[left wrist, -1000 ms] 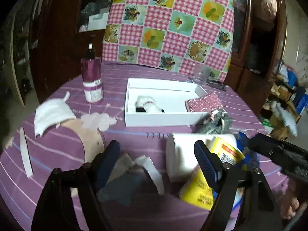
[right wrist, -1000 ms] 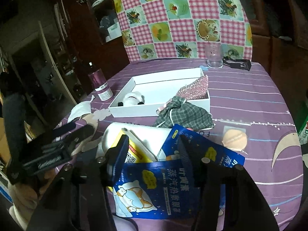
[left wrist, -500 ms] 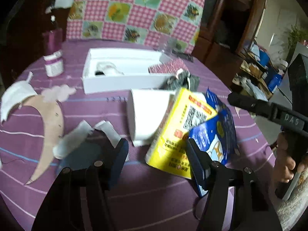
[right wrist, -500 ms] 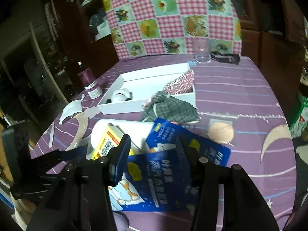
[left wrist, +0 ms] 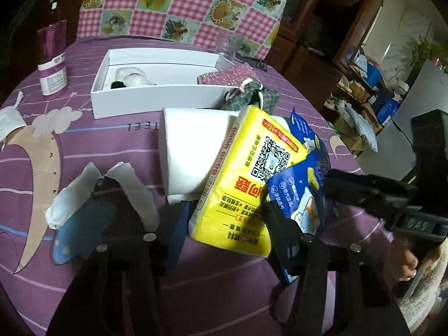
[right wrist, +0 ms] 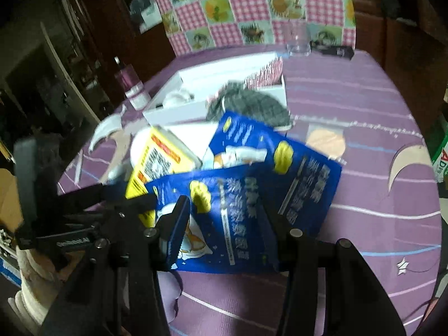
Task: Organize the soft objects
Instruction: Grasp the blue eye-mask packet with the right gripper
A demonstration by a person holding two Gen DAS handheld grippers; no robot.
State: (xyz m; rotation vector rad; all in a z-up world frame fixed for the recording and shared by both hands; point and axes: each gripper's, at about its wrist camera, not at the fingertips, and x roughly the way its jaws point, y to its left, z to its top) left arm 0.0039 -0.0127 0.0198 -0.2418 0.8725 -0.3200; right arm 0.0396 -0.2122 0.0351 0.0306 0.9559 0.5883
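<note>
The left gripper (left wrist: 224, 224) has just been closing, and its two fingers now sit on either side of the yellow tissue pack (left wrist: 246, 173). I cannot tell if they press on it. A white roll (left wrist: 190, 151) lies just past the pack, and a white box (left wrist: 156, 95) farther on.

The right gripper (right wrist: 226, 224) is about half open around the blue bag (right wrist: 240, 196). I cannot tell if it squeezes the bag.

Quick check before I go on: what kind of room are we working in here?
Most likely a lived-in home, a dining or living room. A round table under a purple tablecloth, a chair draped in checked patchwork cloth and dark wooden cabinets behind it point that way.
</note>
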